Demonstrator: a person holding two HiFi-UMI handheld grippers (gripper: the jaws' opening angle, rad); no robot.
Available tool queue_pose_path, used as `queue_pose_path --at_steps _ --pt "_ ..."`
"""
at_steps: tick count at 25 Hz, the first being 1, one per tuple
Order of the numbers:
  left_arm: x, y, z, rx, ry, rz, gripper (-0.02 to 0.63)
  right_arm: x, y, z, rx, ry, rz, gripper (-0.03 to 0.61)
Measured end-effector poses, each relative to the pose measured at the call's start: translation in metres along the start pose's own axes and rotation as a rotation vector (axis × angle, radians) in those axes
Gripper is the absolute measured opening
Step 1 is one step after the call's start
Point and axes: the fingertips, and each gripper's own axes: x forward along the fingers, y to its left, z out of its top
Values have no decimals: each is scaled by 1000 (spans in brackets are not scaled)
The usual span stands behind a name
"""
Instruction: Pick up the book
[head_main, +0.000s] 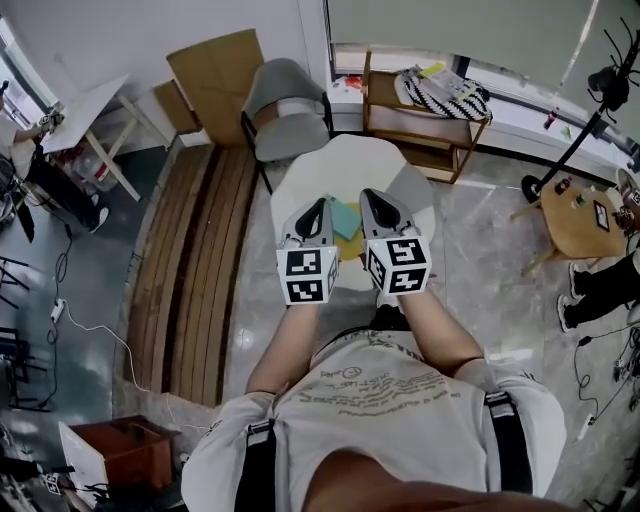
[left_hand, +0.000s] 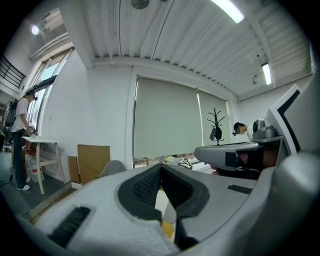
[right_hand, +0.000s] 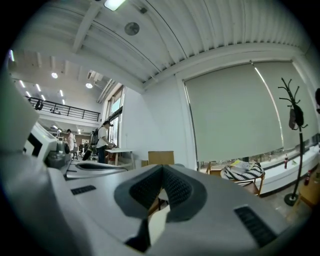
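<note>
Well off to the left of the left tongs (head_main: 322, 203), a cardboard sheet (head_main: 215, 70) leans on the wall. The left tongs hover over the white bench (head_main: 330, 160), their tips pressed together with nothing between them. Straight ahead of them, past the bench's far edge, stands a grey chair (head_main: 285, 110). Just to their right, in the gap between the two pairs, there's the book (head_main: 345, 218): teal, lying flat on the bench, with a yellow sheet (head_main: 348, 243) peeking out at its near edge. Neither pair has hold of it. Next come the right tongs (head_main: 368, 192), side by side with the left pair, tips closed tight and empty too. Beyond them and to the right sits a wooden shelf (head_main: 420, 125), a striped bag (head_main: 445, 95) on top.
</note>
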Motion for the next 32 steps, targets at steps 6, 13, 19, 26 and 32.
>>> queue_pose_path --at_steps 6,13,19,26,32 --pt "33 -8 -6 3 18 -10 14 17 -33 -10 34 17 -13 28" --pt "84 13 15 32 -7 22 14 69 -53 6 23 -8 36 28" --pt "131 23 23 34 13 25 14 110 -75 14 27 -9 62 28" --pt "190 29 23 16 52 40 14 152 -118 14 41 22 80 28" --pt "238 27 23 3 75 51 14 183 -158 13 53 43 87 28"
